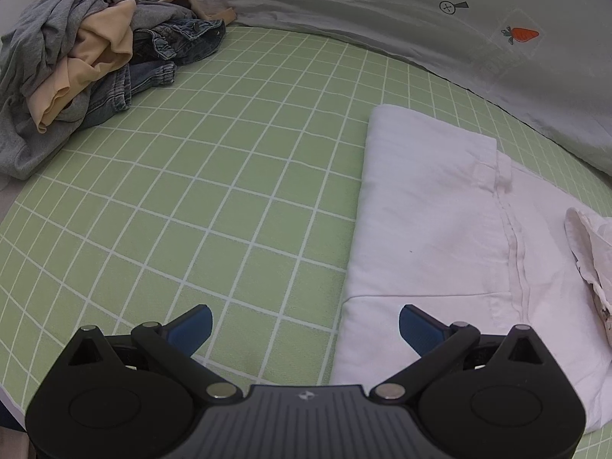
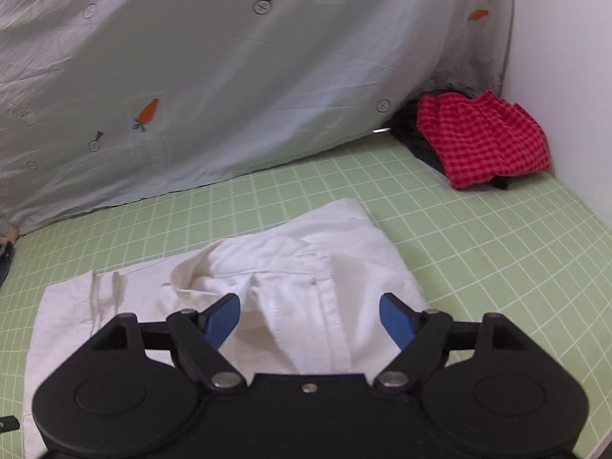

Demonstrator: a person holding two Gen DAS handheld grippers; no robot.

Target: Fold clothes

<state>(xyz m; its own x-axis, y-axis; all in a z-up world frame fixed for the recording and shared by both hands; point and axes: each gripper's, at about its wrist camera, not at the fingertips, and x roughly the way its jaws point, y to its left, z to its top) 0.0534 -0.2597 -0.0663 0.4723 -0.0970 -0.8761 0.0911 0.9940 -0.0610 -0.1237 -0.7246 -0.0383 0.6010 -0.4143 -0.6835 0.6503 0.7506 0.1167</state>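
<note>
A white folded garment lies flat on the green grid sheet. My left gripper is open and empty, hovering at the garment's near left edge, its right finger over the cloth. In the right wrist view the same white garment shows its collar and placket, rumpled in the middle. My right gripper is open and empty just above it. A pile of unfolded clothes, grey, tan and denim, sits at the far left.
A grey printed sheet hangs along the back. A red checked garment lies on dark clothes in the far right corner by a white wall. The green sheet stretches to the right of the garment.
</note>
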